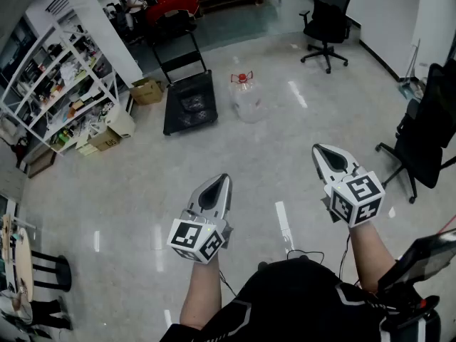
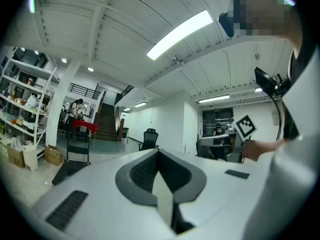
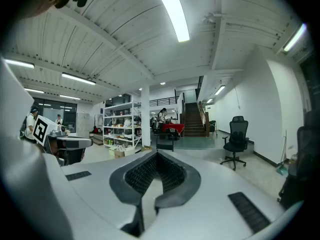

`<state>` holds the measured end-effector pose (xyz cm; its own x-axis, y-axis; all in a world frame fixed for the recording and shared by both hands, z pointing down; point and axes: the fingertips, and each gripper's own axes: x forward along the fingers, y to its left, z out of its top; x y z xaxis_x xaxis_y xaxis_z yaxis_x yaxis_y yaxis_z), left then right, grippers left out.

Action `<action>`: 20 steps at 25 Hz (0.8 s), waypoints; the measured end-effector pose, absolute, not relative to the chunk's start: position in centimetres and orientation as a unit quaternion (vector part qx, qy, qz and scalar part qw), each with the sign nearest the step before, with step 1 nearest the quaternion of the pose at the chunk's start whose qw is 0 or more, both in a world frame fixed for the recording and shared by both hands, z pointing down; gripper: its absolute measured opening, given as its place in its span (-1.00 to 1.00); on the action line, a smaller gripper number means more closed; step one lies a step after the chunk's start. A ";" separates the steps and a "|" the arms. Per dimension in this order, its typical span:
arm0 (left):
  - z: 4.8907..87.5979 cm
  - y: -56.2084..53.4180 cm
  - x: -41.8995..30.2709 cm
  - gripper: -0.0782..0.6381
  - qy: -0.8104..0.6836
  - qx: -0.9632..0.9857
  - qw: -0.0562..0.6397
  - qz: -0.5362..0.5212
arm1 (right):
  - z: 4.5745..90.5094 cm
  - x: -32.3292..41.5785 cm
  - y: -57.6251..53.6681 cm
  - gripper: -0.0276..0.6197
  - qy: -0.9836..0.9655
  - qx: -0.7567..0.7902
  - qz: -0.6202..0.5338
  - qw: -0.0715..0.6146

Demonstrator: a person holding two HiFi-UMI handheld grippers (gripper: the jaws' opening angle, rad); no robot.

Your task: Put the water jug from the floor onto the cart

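Hanging shut and empty, left tongs and right tongs faced the clear red-capped plastic water jug — well ahead, nearer the left.

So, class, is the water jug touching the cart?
Apart. The head view shows a strip of bare floor between the water jug and the cart.

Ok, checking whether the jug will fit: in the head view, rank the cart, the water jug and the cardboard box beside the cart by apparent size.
Largest: cart.
Then: water jug.
Smallest: cardboard box.
All lie similarly far away, so nearness hardly skews it.
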<state>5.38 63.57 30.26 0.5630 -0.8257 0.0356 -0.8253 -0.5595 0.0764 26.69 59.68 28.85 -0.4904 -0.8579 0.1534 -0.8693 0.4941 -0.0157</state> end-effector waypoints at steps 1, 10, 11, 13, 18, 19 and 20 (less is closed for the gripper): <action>30.1 63.5 5.2 -0.79 -0.463 0.885 0.036 0.004 | 28.9 26.3 59.6 -0.91 -0.862 0.501 0.045 0.063; 30.6 62.8 3.5 -0.79 -0.441 0.897 0.034 0.014 | 29.2 23.6 59.0 -0.91 -0.856 0.511 0.042 0.069; 30.5 62.8 3.2 -0.79 -0.438 0.898 0.033 0.014 | 29.3 23.2 59.1 -0.91 -0.855 0.511 0.041 0.071; 30.4 62.6 2.7 -0.79 -0.433 0.900 0.032 0.014 | 29.2 22.4 59.2 -0.91 -0.856 0.511 0.039 0.072; 30.9 61.9 1.9 -0.79 -0.415 0.909 0.025 0.029 | 28.9 20.6 59.3 -0.91 -0.855 0.514 0.041 0.059; 31.1 61.7 1.9 -0.79 -0.411 0.911 0.024 0.033 | 28.9 20.3 59.5 -0.91 -0.854 0.515 0.044 0.056; 31.2 61.5 2.0 -0.79 -0.408 0.912 0.026 0.035 | 29.1 20.1 59.6 -0.91 -0.854 0.515 0.047 0.058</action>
